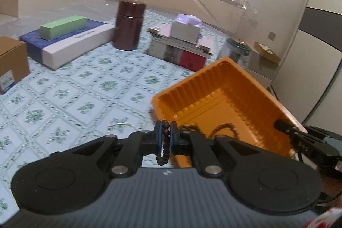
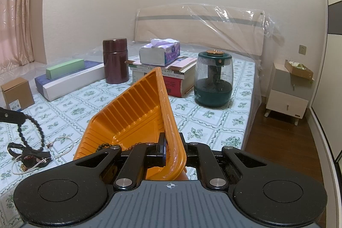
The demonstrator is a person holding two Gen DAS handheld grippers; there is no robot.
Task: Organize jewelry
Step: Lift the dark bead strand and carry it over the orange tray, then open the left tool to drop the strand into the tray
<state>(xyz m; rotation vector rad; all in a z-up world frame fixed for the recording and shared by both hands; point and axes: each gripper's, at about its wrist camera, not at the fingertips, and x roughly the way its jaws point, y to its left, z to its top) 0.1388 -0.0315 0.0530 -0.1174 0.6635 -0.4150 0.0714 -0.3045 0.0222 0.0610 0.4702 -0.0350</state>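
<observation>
- Left claw [image 1: 166,138] pinched tight on a dark bead bracelet [image 1: 165,142]; the strand runs lengthwise between the blue pads, with a short loop hanging on the near side. In the right wrist view the same strand [image 2: 32,129] dangles from the left claw at the frame's left edge, above the bed.
- Orange tray [image 1: 224,104] sits just right of and slightly ahead of the left claw; its near corner is almost at the claw tips. Tray is lifted and tilted, open side facing the left claw.
- Right claw [image 2: 172,151] clamped on the tray's rim [image 2: 168,121], one finger inside the wall and one outside. It carries the tray clear of the bed.
- Inside the tray: another dark beaded strand [image 1: 222,128] already lying on the floor of it.
- Remaining jewelry on the bed [image 2: 213,121], below the left claw: a pearl necklace [image 2: 64,140] and a dark pile [image 2: 32,157] of pieces, too tangled to name apart.
- Judgement: the coming move is a short shift of the left claw rightward over the tray's near corner, then release. Left is the nearer hand; the right only steadies.
- Risk: the hanging loop could catch the tray's rim rather than drop inside.
</observation>
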